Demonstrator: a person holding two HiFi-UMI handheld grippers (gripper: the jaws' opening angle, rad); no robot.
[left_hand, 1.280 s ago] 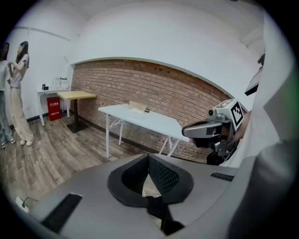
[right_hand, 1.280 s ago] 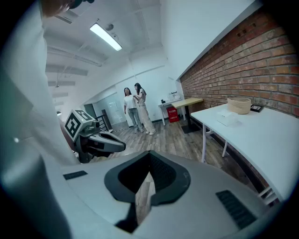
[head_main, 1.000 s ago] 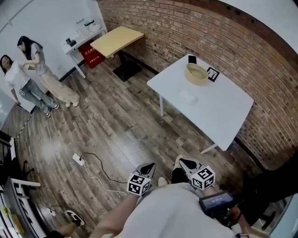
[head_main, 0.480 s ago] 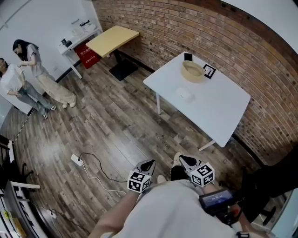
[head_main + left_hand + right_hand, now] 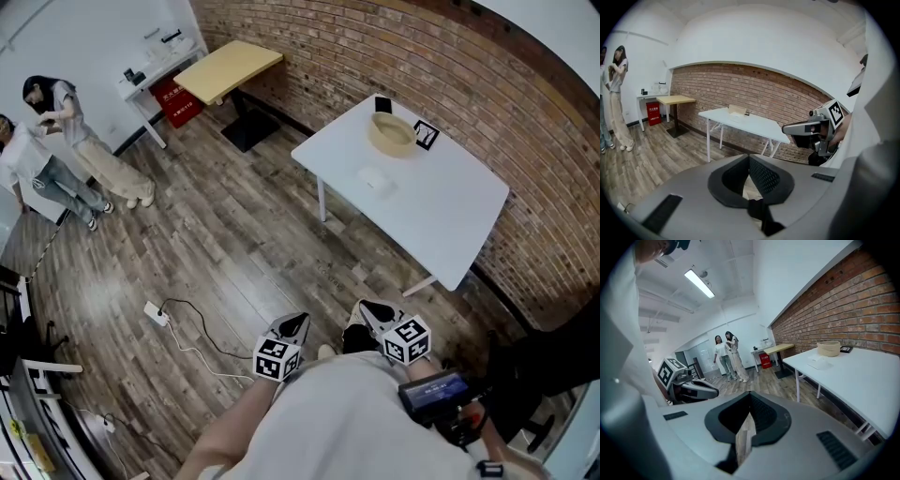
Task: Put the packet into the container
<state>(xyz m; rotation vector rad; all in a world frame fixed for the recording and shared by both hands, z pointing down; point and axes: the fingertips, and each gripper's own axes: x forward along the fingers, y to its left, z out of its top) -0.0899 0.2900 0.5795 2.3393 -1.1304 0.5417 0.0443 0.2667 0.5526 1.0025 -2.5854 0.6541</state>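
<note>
A white table (image 5: 441, 220) stands across the room by the brick wall. On it are a round beige container (image 5: 394, 134) and, nearer me, a small white packet (image 5: 375, 178). The right gripper view shows the same container (image 5: 828, 348) and packet (image 5: 818, 363). Both grippers are held close to my body, far from the table. My left gripper (image 5: 298, 322) has its jaws shut with nothing between them (image 5: 749, 157). Beside it, my right gripper (image 5: 367, 307) is also shut and empty (image 5: 750, 393).
Two people (image 5: 56, 141) stand at the far left. A wooden desk (image 5: 230, 70) and a red box (image 5: 173, 101) are at the back wall. A white power strip (image 5: 157, 314) with a cable lies on the wood floor. A marker card (image 5: 427, 136) stands by the container.
The head view has shifted slightly, so the table sits a little differently in the picture. The people at the left have moved a bit. Both grippers stay shut near my body.
</note>
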